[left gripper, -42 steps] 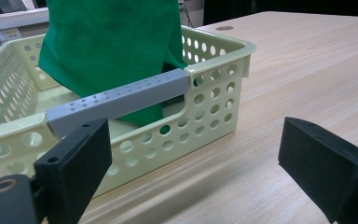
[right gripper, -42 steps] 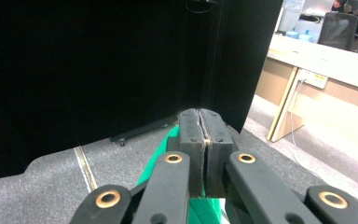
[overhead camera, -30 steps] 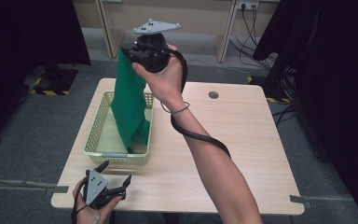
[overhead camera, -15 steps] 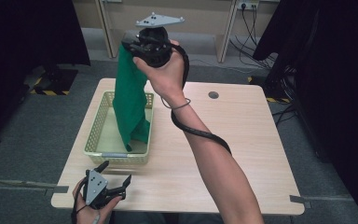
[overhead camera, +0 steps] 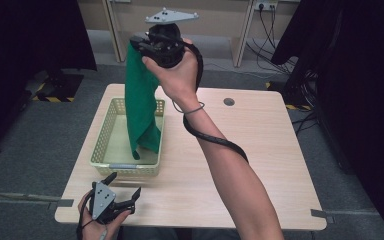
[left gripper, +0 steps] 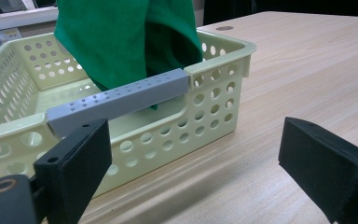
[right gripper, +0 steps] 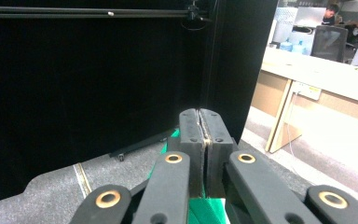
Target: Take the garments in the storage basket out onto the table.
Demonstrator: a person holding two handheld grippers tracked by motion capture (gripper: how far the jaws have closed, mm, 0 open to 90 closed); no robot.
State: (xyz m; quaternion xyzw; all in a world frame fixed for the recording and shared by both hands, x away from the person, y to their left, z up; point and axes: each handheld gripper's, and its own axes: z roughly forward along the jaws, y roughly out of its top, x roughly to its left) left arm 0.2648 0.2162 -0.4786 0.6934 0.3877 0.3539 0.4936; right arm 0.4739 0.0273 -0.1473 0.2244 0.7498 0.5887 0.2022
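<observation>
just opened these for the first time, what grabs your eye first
A green cloth hangs from the right tool, held high over the far end of the table, its lower end dangling into the pale green perforated basket on the table's left side. The left tool rests open at the near edge of the wooden table, jaws pointing at the basket's grey handle.
</observation>
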